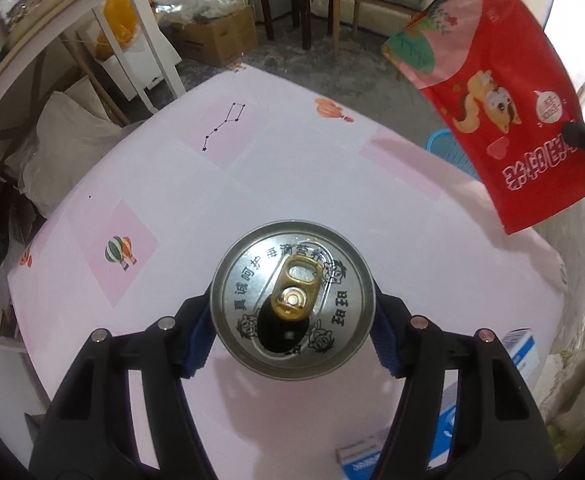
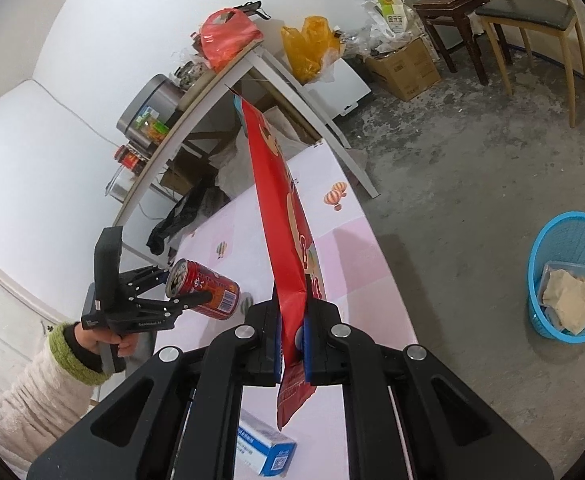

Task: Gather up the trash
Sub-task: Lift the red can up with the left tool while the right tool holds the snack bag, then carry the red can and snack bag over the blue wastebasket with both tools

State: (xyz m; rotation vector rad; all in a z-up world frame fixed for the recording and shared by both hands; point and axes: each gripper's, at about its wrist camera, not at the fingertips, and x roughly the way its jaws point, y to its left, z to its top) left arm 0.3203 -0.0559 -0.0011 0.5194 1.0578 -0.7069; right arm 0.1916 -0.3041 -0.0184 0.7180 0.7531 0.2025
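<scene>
We see the red can clamped in the left gripper, lifted off the pink table, blue pads pressing both sides. Silver lid faces the left wrist camera: gold pull tab, mouth punched open, ring of Chinese characters and small cartoon faces. From the right wrist view the can lies tilted, red body, barcode on a white patch near its base. The person's hand and a white fuzzy sleeve with a green cuff hold that tool.

Right gripper is clenched on a red snack pouch, held edge-on, above the table's right side. Pouch front in the left view: cartoon dog, white Chinese lettering upside down, pink-green top band.

Blue basket sits on the concrete floor to the right of the table, well apart, with a clear tray and crumpled paper inside. A blue-white carton lies at the near table edge. Far off: cardboard boxes, dark stool, wooden chair, shelf table with red and yellow bags. Tablecloth prints: balloons, star constellation.
</scene>
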